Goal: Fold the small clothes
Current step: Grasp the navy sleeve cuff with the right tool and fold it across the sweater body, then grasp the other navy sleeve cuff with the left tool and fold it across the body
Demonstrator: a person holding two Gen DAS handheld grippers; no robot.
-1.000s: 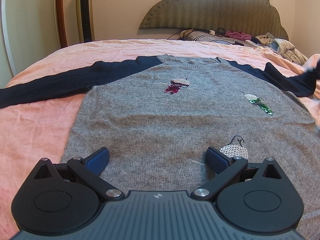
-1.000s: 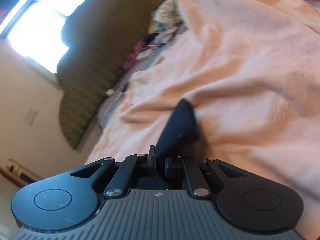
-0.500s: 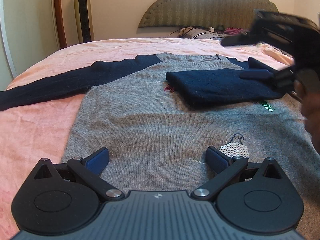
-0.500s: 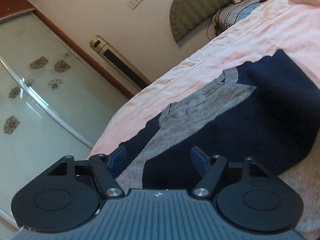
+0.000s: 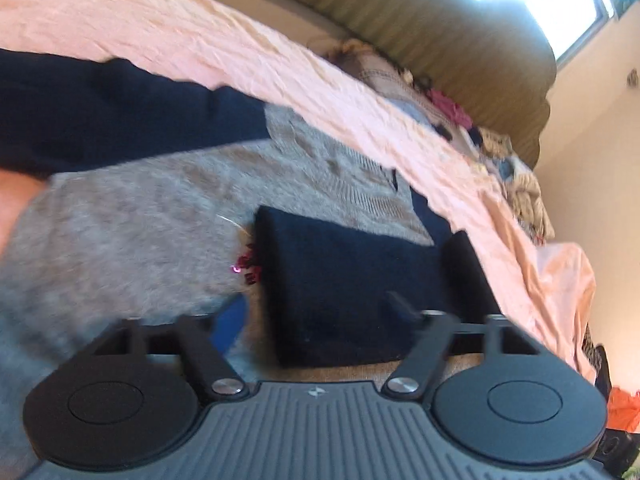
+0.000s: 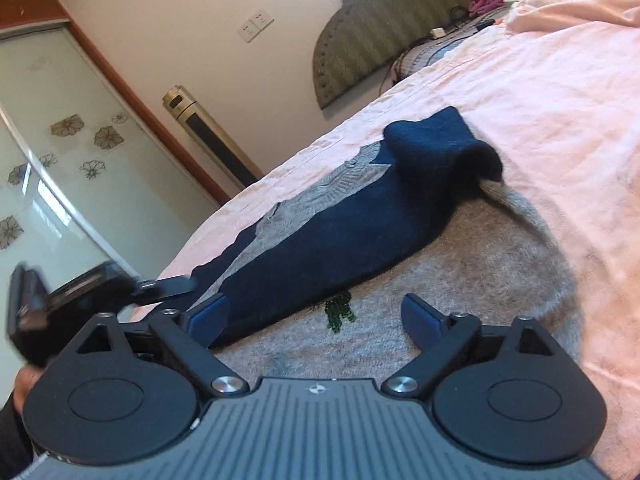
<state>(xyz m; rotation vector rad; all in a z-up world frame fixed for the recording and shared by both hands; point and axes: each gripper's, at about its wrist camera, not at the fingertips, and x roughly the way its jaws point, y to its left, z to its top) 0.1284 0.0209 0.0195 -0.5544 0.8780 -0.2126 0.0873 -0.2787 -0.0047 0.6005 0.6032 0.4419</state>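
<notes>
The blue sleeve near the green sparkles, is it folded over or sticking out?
Folded over: the navy sleeve lies across the gray sweater.

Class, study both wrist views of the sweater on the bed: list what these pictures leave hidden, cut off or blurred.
- Sweater hem: both views, cut off behind the gripper bodies.
- Red sequin motif: left wrist view, half under the folded navy sleeve.
- Other navy sleeve's cuff: left wrist view, past the left edge.
- Left gripper: right wrist view, motion-blurred; its jaws are closing, fingertips unreadable.
- Clothes pile by the headboard: too blurred to identify.

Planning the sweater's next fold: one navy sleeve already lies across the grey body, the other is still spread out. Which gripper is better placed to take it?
Probably the left gripper: the spread sleeve lies on its side; the right gripper hangs over the folded sleeve.
</notes>
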